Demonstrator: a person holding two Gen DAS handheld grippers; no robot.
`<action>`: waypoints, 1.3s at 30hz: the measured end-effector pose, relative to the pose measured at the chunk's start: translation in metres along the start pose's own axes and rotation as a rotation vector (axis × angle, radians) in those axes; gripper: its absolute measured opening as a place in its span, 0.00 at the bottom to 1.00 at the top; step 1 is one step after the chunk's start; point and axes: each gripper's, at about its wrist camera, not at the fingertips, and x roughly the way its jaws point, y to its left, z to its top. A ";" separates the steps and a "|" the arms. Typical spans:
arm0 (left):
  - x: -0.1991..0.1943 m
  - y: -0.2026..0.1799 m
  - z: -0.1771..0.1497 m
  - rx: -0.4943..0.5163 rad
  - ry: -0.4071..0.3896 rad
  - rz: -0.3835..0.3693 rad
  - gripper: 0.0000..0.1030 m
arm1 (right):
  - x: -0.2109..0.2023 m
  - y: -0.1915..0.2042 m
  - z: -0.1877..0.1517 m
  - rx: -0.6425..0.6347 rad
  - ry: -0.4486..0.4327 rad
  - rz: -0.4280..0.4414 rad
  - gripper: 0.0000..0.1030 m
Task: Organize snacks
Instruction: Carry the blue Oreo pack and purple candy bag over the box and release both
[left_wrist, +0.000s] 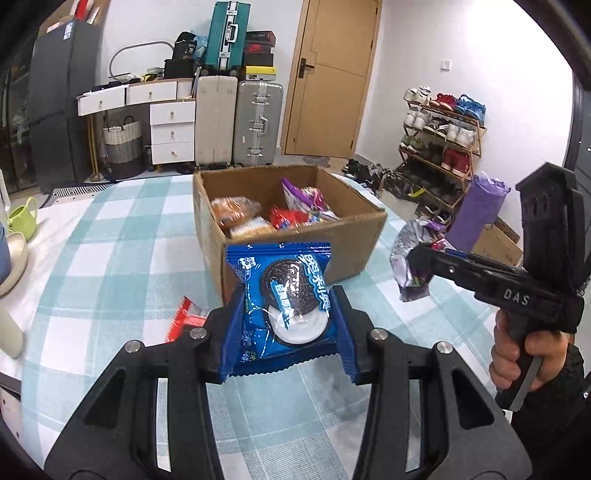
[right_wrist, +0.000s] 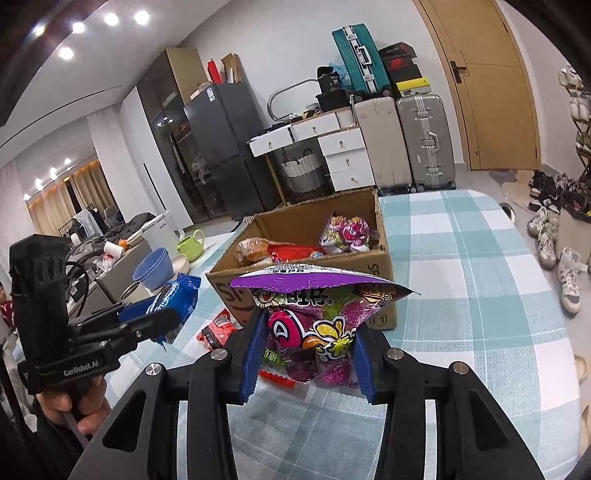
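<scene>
Here each tool grips a snack: left tool (left_wrist: 288, 332) blue cookie packet (left_wrist: 284, 295), right tool (right_wrist: 308, 354) purple candy bag (right_wrist: 321, 317).

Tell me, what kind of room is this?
Most likely a lived-in home, an entryway-dining area: a checked tablecloth covers the table, suitcases stand by a wooden door, and a shoe rack lines the wall.

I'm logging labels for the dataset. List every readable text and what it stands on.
"DAS": body of the right hand-held gripper.
"GenRobot.AI": body of the left hand-held gripper.
"SF", partly cut off: front of the cardboard box.
Chinese print on the blue cookie packet and purple candy bag: not legible enough to quote.
</scene>
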 end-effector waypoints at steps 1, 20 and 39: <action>-0.001 0.001 0.003 -0.002 -0.008 0.006 0.40 | -0.001 0.001 0.003 -0.004 -0.005 -0.001 0.41; 0.024 0.002 0.069 0.023 -0.055 0.080 0.40 | 0.020 0.019 0.061 -0.094 -0.038 -0.005 0.41; 0.098 0.021 0.104 0.014 -0.016 0.088 0.40 | 0.075 0.011 0.086 -0.131 0.025 -0.015 0.41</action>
